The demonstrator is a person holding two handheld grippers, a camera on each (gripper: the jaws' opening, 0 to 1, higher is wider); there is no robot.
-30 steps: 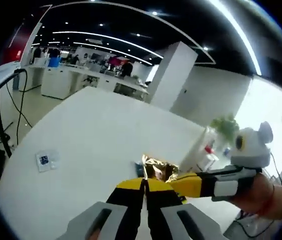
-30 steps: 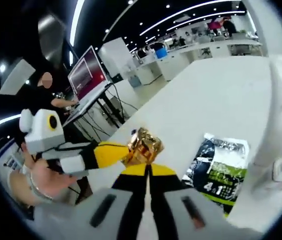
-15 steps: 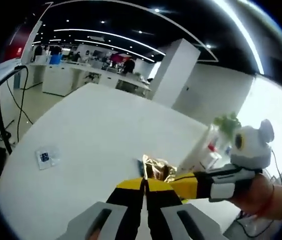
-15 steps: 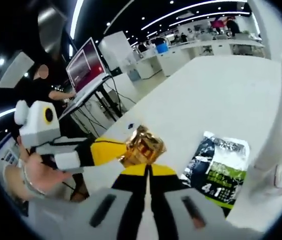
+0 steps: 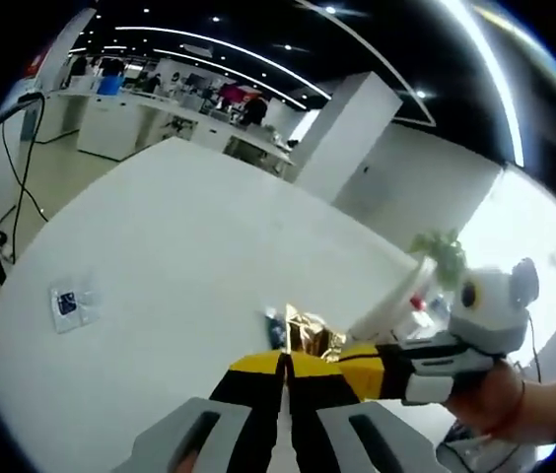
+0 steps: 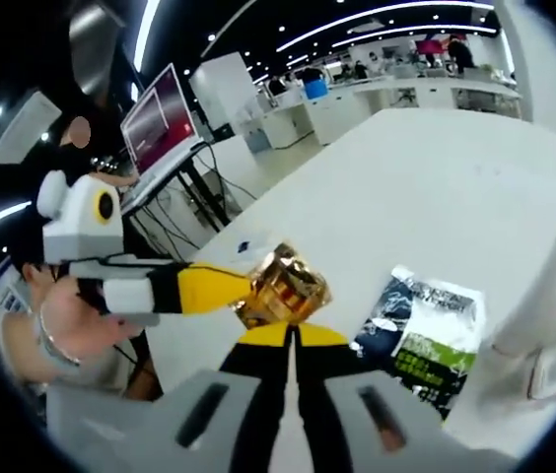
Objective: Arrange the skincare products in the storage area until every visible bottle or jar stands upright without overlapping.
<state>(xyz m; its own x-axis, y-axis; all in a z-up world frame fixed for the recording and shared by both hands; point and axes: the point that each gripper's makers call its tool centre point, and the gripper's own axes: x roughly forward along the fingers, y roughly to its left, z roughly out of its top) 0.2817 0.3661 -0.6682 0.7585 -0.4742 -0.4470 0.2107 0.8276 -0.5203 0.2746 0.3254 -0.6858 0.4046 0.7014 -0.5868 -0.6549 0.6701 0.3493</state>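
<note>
a small gold foil-wrapped item (image 6: 283, 289) sits pinched between the tips of both grippers, above the near part of a white table (image 6: 426, 187); in the left gripper view the same gold item (image 5: 310, 334) shows just past the yellow jaw tips, with the table (image 5: 179, 246) spreading out beyond it. the right gripper (image 6: 288, 330) has its yellow jaws drawn together to a thin slit, their tips under the gold item, so it looks clamped on it. the left gripper (image 6: 243, 288) comes in from the left of the right gripper view, its yellow jaws closed onto the side of the gold item, a hand (image 6: 71, 330) holding its white body. in the left gripper view the left gripper (image 5: 285, 360) likewise shows its jaws narrowed to a slit at the gold item, and the right gripper (image 5: 342, 355) reaches in from the right, held by a hand (image 5: 500, 404). just beside the gold item, on the table, lies a flat dark sachet with green and white print (image 6: 426, 335). a white container (image 6: 554, 296) stands at the right edge of that view, its contents too blurred to tell. farther off on the table lies a small white card with a dark square (image 5: 68, 301). an open office with desks and ceiling lights lies behind.
</note>
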